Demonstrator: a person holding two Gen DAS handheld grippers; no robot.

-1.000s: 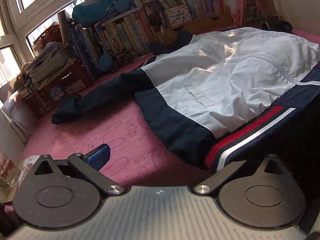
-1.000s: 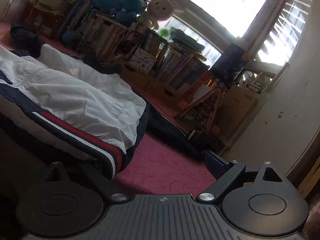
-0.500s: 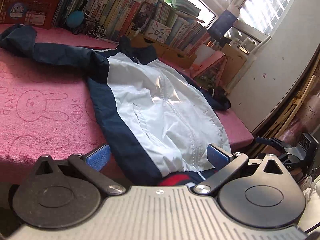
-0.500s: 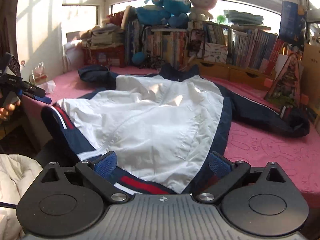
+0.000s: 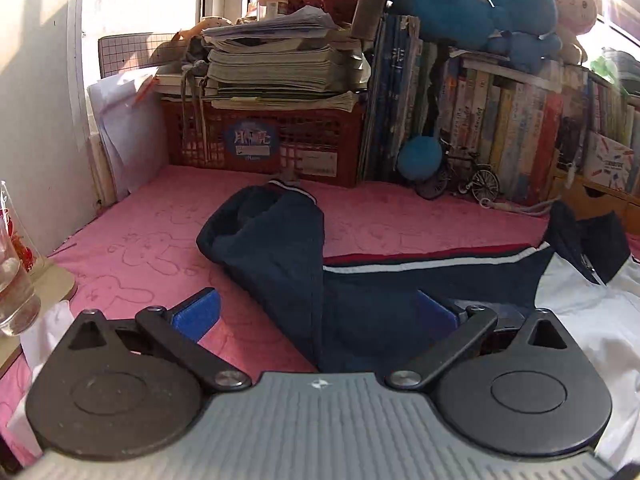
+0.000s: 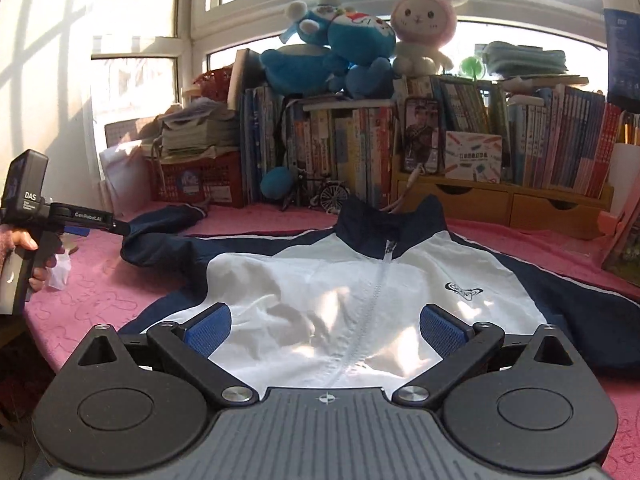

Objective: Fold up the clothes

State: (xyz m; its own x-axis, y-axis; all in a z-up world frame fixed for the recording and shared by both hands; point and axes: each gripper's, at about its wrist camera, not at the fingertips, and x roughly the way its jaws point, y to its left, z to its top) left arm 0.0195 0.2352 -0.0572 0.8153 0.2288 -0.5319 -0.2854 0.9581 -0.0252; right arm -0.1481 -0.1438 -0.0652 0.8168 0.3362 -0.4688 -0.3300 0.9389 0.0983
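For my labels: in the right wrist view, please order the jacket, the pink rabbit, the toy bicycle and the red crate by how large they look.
1. jacket
2. red crate
3. pink rabbit, close to the crate, so this order is unsure
4. toy bicycle

Home bedroom: bookshelf (image 6: 520, 136), plush toys (image 6: 352, 44)

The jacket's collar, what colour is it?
Dark navy collar, above the white chest panel; clearest in the right wrist view.
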